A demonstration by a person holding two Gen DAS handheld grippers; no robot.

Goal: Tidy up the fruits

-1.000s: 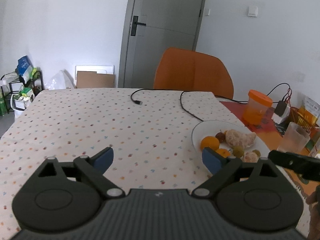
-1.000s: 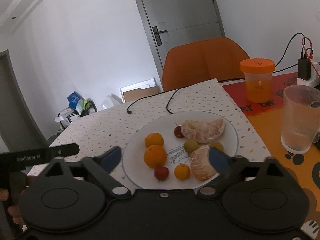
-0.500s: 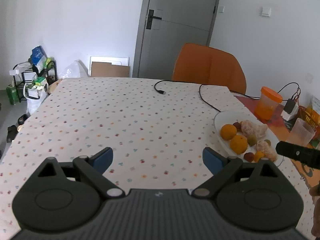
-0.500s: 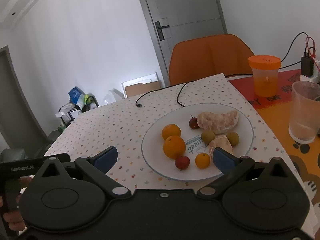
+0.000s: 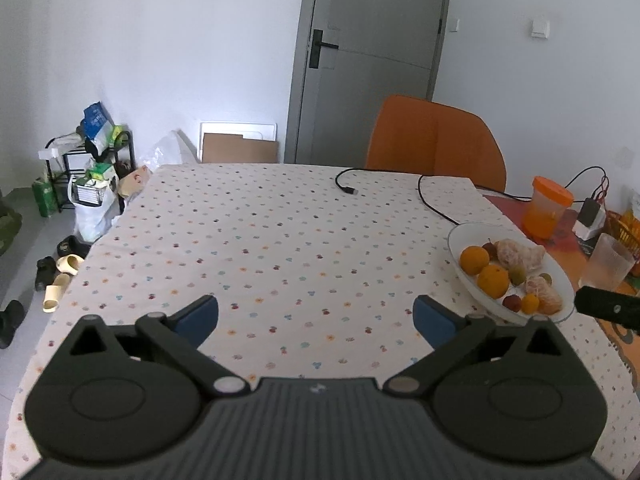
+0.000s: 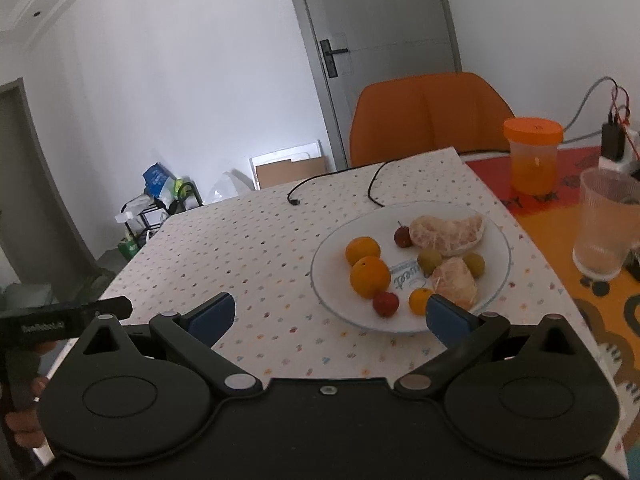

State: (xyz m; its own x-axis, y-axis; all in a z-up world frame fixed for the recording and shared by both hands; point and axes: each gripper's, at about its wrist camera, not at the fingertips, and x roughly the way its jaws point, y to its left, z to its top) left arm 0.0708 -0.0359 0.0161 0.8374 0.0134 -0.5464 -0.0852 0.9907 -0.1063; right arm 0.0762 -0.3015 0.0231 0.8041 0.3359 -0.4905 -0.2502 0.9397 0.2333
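Right gripper point(image 6: 330, 316) stood wide apart, nothing between its blue pads, held low over the near table edge with its right pad just short of the plate rim. Left gripper point(image 5: 316, 318) likewise spread wide and empty, hovering above bare cloth well left of the plate.

All fruit lay on the white plate point(image 6: 498, 240): two oranges point(image 6: 370, 276) touching at the left, a small red fruit point(image 6: 386, 303) and a small orange one point(image 6: 420, 301) at the near rim, a peeled citrus piece point(image 6: 456, 283) beside them, two greenish fruits point(image 6: 430, 260) mid-plate, a larger peeled wedge point(image 6: 448, 234) and a second red fruit at the far side.

Judgement: fruit gathered on one plate fitted either a sorted end state or a mixed lot awaiting sorting; these views did not settle which. Any pick would call for a narrow, gentle close, the small fruits being round and crowded.

Surface: spotted tablecloth point(image 5: 260, 248), a black cable point(image 5: 424, 196) trailing across it. Beyond, an orange-lidded container point(image 6: 532, 156), a clear cup point(image 6: 606, 224), an orange chair point(image 5: 434, 144), a grey door point(image 5: 372, 40).
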